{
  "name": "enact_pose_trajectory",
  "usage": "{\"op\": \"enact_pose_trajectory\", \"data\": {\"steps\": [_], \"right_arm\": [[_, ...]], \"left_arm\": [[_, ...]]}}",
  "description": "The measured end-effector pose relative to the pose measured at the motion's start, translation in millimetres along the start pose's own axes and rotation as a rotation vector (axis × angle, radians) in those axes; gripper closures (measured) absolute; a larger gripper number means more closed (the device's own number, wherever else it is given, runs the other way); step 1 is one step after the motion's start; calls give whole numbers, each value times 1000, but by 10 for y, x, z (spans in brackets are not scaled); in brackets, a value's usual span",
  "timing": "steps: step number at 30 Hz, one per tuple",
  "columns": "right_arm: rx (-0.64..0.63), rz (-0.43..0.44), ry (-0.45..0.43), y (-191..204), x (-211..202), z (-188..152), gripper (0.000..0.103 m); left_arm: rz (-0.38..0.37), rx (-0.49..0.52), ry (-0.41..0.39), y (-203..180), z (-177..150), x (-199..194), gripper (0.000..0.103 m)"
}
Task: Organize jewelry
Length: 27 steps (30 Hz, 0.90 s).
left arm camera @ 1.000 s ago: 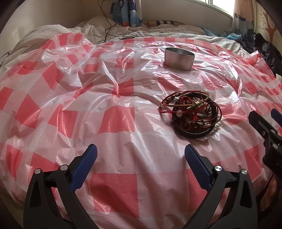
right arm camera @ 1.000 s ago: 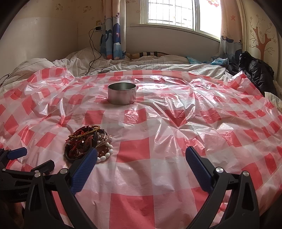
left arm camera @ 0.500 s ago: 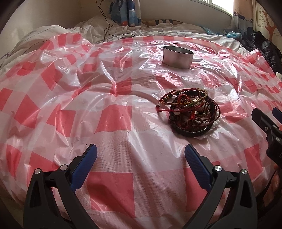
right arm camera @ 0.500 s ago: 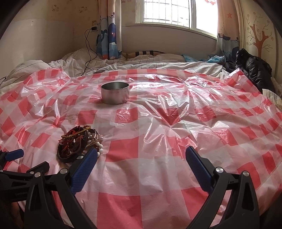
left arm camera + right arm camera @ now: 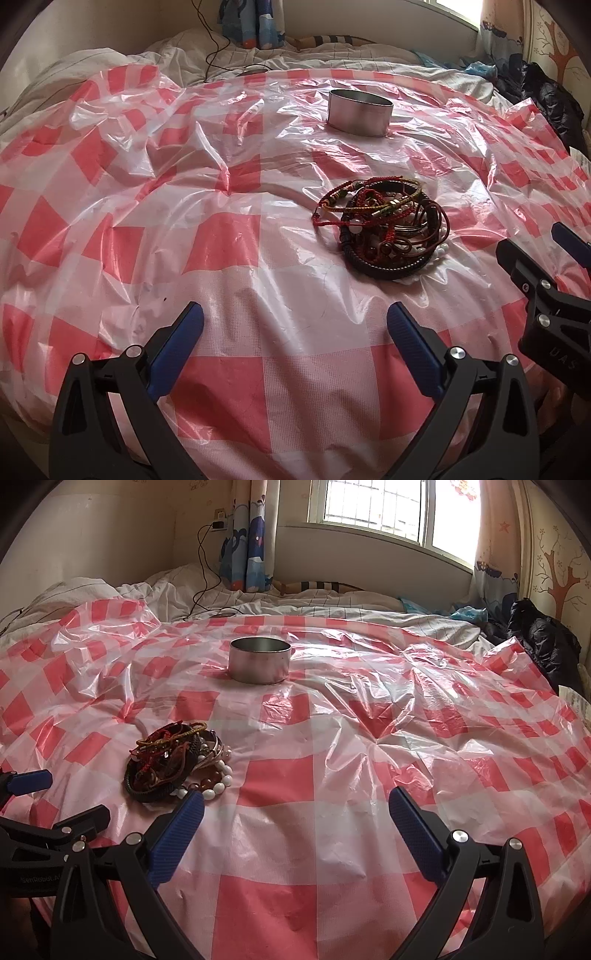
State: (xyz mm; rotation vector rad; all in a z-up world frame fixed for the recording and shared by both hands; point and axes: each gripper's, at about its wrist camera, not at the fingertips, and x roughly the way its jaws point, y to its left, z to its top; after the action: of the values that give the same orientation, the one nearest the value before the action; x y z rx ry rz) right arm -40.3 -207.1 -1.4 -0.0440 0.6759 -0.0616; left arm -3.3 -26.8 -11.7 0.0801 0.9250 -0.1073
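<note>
A tangled pile of bracelets [image 5: 384,230] lies on the checked plastic sheet [image 5: 229,258] covering the bed, nearer than the empty metal tin [image 5: 360,112]. The pile is judged light, limp and prone to snagging; the sheet is slippery. A single outer cord loop at the top should be pinched. The left tool [image 5: 295,325] and right tool [image 5: 297,806] are both spread, holding nothing. White beads [image 5: 218,786] are seen clearly only in the right view.

"SenRobot.AI" on left gripper [image 5: 51,801]; "UAS" on right gripper [image 5: 532,254]
</note>
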Motion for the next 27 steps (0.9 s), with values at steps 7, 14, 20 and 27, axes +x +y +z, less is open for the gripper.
{"op": "enact_pose_trajectory", "data": {"steps": [7,14,20,27], "right_arm": [[7,8,-7,-28,-31,20,7],[10,10,-10,-44,-46,26,7],[8,7,-3,-58,-37,17,7],[7,4,3,-51,-5,8,7]], "left_arm": [[-11,-3,13,1,3,16,8],[-9,-11,38,15,-10,58,8],[-11,-1,37,-12,-21,52,8],[-1,11,32,-37,-20,42,8]]}}
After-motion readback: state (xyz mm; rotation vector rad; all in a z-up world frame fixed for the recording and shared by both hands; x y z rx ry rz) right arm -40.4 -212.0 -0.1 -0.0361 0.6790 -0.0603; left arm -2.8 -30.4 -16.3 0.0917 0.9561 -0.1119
